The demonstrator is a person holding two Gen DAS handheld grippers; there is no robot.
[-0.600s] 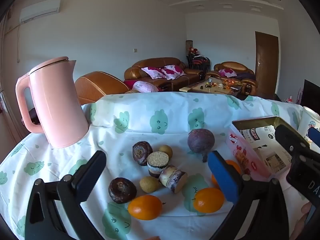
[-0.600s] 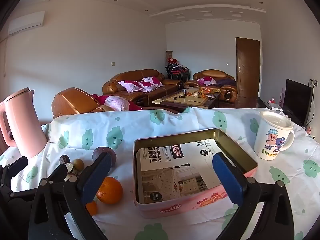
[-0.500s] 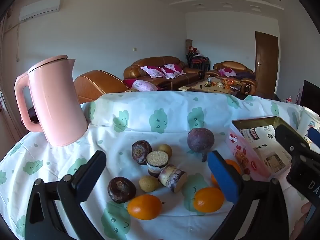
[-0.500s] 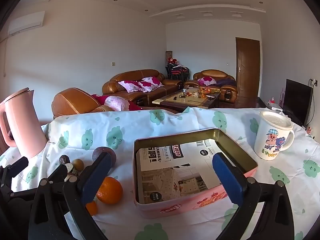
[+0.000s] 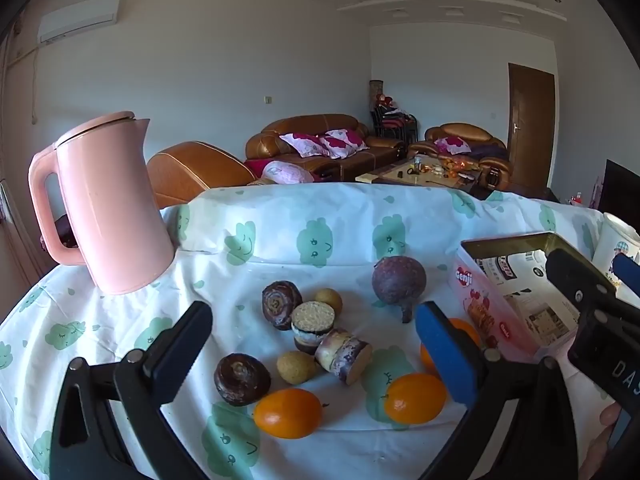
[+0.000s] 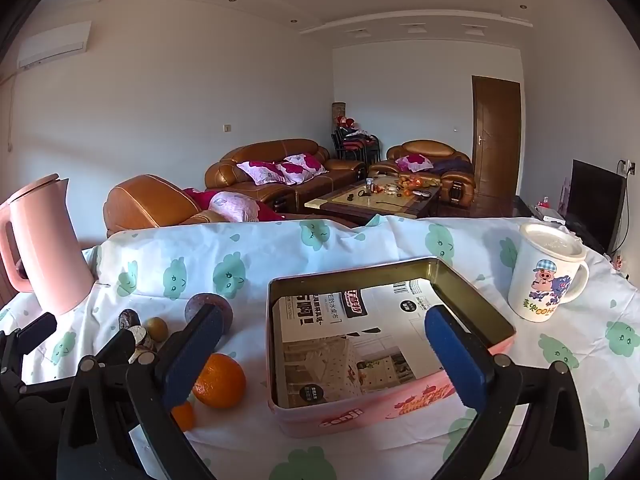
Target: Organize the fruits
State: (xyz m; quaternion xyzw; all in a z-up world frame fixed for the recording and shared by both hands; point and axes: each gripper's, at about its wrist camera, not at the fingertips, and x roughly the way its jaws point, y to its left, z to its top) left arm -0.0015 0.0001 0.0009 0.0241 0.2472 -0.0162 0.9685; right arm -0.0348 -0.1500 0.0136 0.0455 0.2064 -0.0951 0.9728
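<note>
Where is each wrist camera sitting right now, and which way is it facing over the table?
Left wrist: on the left gripper, angled down at the loose fruit, pink kettle left; its own open fingers show, plus the right gripper at the right edge.
Right wrist: on the right gripper, angled down into the tin, mug right; its open fingers show, the left gripper at lower left.
Shared: kettle, tin, purple fruit, sofas behind.
</note>
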